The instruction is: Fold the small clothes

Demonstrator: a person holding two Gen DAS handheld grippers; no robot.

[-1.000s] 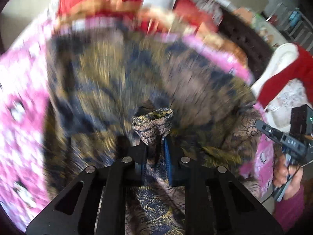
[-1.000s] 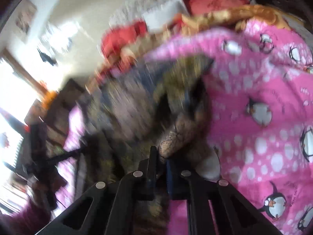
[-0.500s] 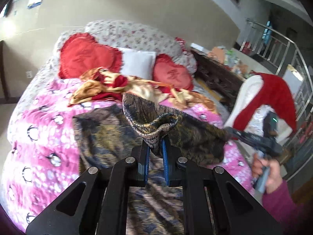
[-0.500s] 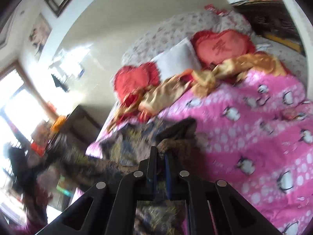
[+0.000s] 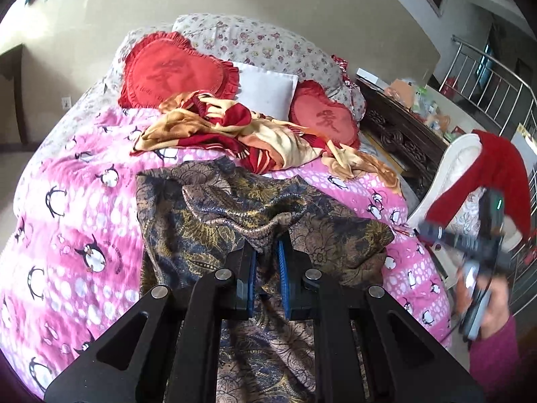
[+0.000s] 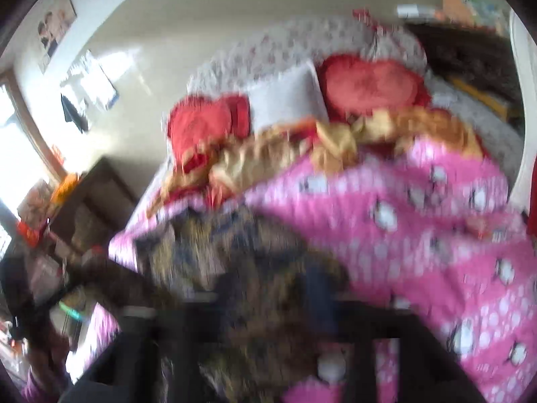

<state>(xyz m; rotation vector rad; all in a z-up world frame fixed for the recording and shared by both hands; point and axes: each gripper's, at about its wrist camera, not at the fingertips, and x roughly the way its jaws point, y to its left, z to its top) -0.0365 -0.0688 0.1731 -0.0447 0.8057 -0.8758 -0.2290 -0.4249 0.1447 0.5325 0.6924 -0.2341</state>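
Note:
A dark brown, navy and gold patterned garment (image 5: 214, 221) lies on the pink penguin blanket (image 5: 77, 221), its near part folded over. My left gripper (image 5: 266, 252) is shut on a bunched edge of the garment and holds it just above the bed. The right gripper (image 5: 433, 231) shows at the right edge of the left wrist view, held in a hand, away from the cloth. The right wrist view is heavily blurred; the garment (image 6: 235, 268) fills its lower middle, and the right gripper's fingers appear spread wide with nothing held.
Red heart cushions (image 5: 174, 70), a white pillow (image 5: 265, 90) and a crumpled red and gold cloth (image 5: 235, 134) lie at the head of the bed. A dark carved cabinet (image 5: 402, 134) and a white chair with a red garment (image 5: 483, 174) stand to the right.
Both grippers carried the garment's edge up and over toward the near side. The right gripper has let go and pulled away to the right. The left gripper still grips the cloth, now lower.

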